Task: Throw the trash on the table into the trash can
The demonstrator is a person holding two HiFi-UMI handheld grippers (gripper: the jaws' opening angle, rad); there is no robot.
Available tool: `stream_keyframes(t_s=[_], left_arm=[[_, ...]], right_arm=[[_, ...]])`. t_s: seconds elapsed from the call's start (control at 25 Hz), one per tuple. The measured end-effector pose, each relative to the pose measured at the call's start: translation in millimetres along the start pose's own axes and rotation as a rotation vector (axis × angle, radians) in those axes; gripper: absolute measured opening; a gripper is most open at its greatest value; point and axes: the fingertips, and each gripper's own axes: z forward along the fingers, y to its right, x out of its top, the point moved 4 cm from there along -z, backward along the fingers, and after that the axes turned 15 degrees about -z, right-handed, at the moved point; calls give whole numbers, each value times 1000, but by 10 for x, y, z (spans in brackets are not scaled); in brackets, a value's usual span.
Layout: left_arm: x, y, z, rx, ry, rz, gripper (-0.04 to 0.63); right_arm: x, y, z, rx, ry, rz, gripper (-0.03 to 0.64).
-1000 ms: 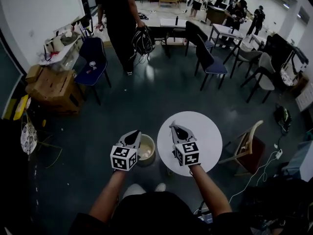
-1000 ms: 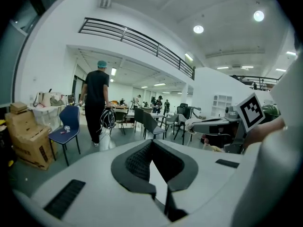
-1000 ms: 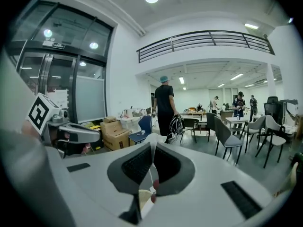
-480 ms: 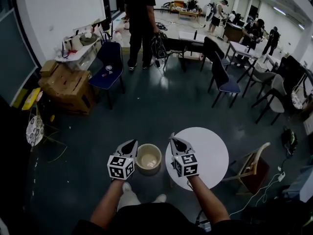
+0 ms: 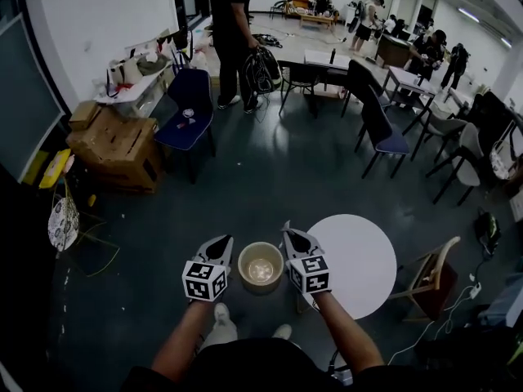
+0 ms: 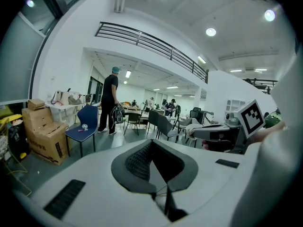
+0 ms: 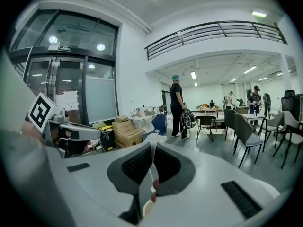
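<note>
Below: round cream bin on dark floor, between the 2 grippers; contents too dim to tell. Left gripper: ribbed dark pads together, nothing held. Right gripper: jaws pinched on 1 thin white scrap with red specks, lower end hidden, kind unclear. Round white table just right of bin, edge covered by right arm. Beyond: blue chair, cardboard boxes.

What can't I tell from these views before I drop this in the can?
- Thin pale scrap in the right gripper's shut jaws: in the right gripper view the pads cover most of it, so its kind is unclear.
- What's inside the trash can: too small and dim in the head view.
- Left edge of the table: covered by the right gripper in the head view.
</note>
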Motion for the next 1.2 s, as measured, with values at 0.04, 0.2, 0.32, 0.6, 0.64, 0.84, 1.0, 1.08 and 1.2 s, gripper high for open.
stream_keyframes(t_s=[0.04,0.2,0.32,0.6,0.64,0.84,1.0,1.08,1.2], left_arm=[[43,-89,-5,-4,-4,3,6],[211,-436,5,-21,-15,7,6],[343,-671,58,-34,-21,12,6],[533,-1249,164,-79,-69,23,6],[553,-1329,177,-85,-75,25,6],[646,-1644,274,-126,-106,42,6],[608,-1831,350,-152,-140,37,6],[582,-1904,384,-164,-158,33,6],[516,-2076,483,-184,-188,48,6]], right_arm=[[34,-52,79,-3,1,3,23],[137,-258,365,-13,0,10,23],[207,-353,575,-26,-14,14,23],[302,-561,1088,-80,-34,45,23],[309,-597,1154,-86,-36,52,23],[305,-733,1436,-125,-57,82,23],[214,-811,1589,-151,-93,96,23],[172,-837,1645,-163,-107,100,23],[68,-862,1806,-186,-124,112,23]])
